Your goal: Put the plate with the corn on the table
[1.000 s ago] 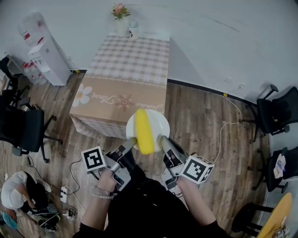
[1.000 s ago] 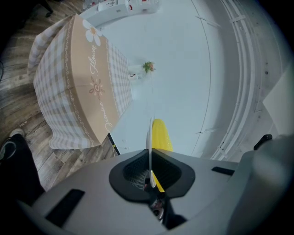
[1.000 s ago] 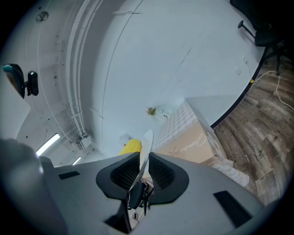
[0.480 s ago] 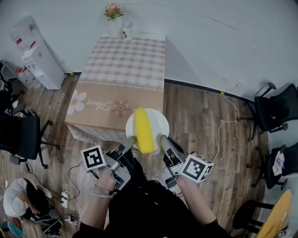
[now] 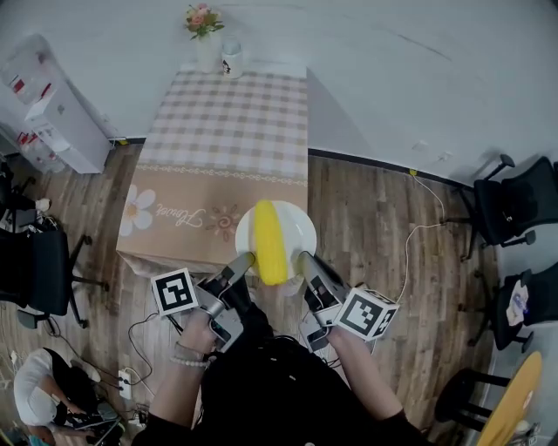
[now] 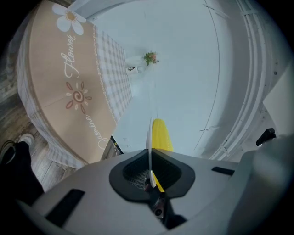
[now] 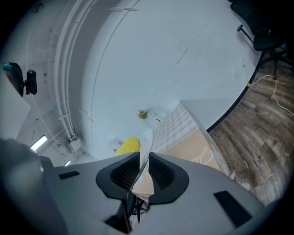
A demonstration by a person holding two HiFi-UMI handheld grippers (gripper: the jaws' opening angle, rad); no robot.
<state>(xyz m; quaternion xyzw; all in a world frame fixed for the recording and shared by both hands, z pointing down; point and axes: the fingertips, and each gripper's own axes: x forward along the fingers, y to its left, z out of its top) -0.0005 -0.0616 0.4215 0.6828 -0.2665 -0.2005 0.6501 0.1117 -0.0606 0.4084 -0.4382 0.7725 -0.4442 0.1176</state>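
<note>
A white plate (image 5: 296, 230) with a yellow corn cob (image 5: 269, 241) lying on it hangs in the air just in front of the table's near edge. My left gripper (image 5: 247, 259) is shut on the plate's left rim (image 6: 149, 137), seen edge-on with the corn (image 6: 161, 134) beside it. My right gripper (image 5: 303, 258) is shut on the plate's right rim (image 7: 145, 146), with the corn (image 7: 127, 146) behind it. The table (image 5: 228, 113) wears a checked cloth with a beige flowered skirt and stands against the wall.
A vase of flowers (image 5: 201, 26) and a mug (image 5: 231, 61) stand at the table's far edge. A white cabinet (image 5: 52, 118) is at the left, office chairs (image 5: 514, 209) at both sides, cables (image 5: 418, 235) on the wooden floor. A person sits on the floor at bottom left (image 5: 44, 402).
The table has drawn nearer under the plate and shifted in the head view as I walk toward it. Both grippers keep their hold on the plate.
</note>
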